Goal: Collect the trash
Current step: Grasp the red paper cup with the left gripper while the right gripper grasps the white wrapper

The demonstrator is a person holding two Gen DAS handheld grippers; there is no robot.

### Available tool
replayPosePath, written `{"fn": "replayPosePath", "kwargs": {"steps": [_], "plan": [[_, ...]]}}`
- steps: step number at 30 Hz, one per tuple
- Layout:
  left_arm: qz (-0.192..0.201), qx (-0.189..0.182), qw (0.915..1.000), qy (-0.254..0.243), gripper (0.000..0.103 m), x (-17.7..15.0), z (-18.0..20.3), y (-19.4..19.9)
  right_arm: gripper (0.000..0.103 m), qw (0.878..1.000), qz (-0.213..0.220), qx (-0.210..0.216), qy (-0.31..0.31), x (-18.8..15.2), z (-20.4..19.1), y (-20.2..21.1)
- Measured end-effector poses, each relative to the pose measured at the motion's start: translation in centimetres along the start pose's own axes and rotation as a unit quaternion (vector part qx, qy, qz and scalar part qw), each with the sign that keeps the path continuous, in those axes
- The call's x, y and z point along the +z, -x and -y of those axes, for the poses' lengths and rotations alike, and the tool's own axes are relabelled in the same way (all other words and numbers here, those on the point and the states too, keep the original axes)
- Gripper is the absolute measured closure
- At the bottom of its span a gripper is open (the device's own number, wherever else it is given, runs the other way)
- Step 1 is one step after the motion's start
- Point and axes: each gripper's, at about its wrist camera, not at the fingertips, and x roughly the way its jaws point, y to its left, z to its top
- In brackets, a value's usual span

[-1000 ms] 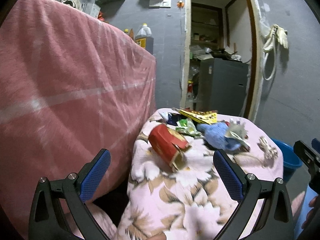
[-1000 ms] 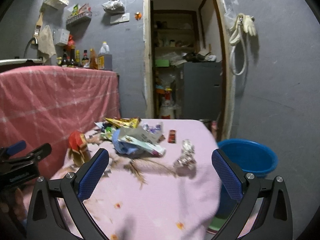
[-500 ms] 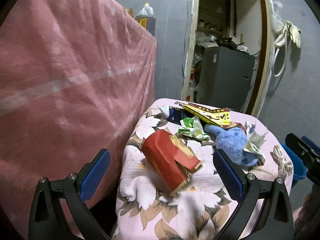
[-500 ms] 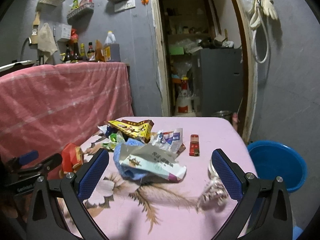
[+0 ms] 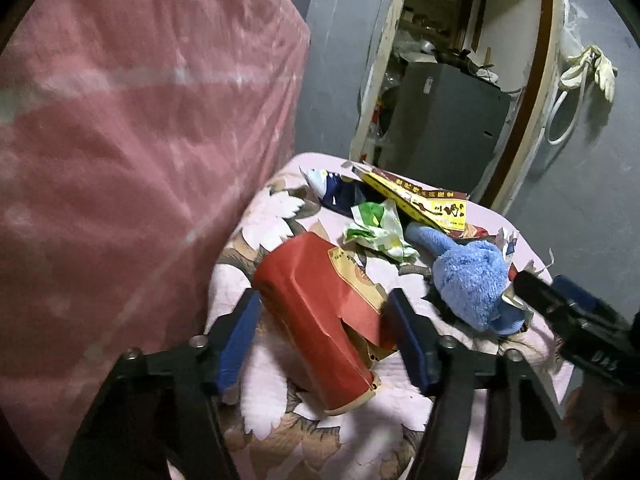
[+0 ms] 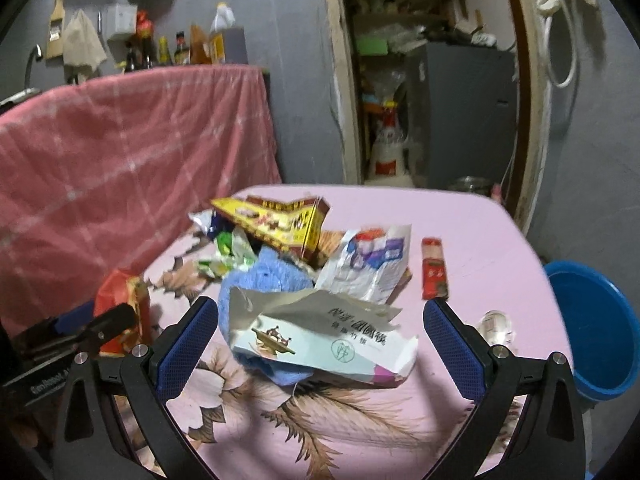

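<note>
left gripper (image 5: 324, 336): your jaws have just been closing, with the red carton (image 5: 320, 320) between them. Right pad looks at or against the carton's torn flap; left pad shows a sliver of gap. I read it as not clamped yet.
right gripper (image 6: 320, 344): jaws wide, nothing held. The white paper box (image 6: 320, 340) sits between the pads and a bit ahead, on top of the blue plush rag (image 6: 264, 280); neither pad touches it.
rest of pile: ahead of both jaws. Yellow carton (image 6: 280, 220), green-white wrapper (image 5: 376, 232), torn white-purple packet (image 6: 372, 268), small red pack (image 6: 434, 268) ahead of your right jaw's right pad, crumpled clear wrapper (image 6: 496, 328) just beside that pad.
bin: blue basin (image 6: 592, 328) sits off the worktop (image 6: 480, 224) edge, to the right of your right jaws. What little of its inside shows looks bare.
done: nothing collected, as far as I can judge; every piece is on the worktop.
step in hand: first pick, both sides. Left is closer to a grip.
left to do: the whole pile, then the carry to the basin.
risk: red carton is crushed and open at the near end; expect it to fold under the pads.
</note>
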Motion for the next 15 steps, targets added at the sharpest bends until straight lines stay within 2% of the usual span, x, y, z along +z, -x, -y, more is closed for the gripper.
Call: {"fn": "replayPosePath", "kwargs": {"steps": [6,8,12,15], "plan": [[-0.018,-0.019,0.9996,0.006,0.063,0.0,0.0,-0.7,0.001,0.999,-0.034,0.009,-0.012,-0.4,0.3,-1.4],[-0.022,-0.024,0.9994,0.008,0.067,0.1,0.0,-0.8,0.008,0.999,-0.042,0.016,-0.017,-0.5,0.5,-1.6],[-0.020,-0.026,0.9995,0.004,0.073,0.2,0.3,-0.6,0.017,0.997,-0.055,0.037,-0.029,-0.7,0.6,-2.0],[-0.014,-0.022,0.9996,-0.007,0.081,0.3,0.7,-0.5,0.024,0.997,-0.055,0.045,-0.031,-0.8,0.5,-1.7]]}}
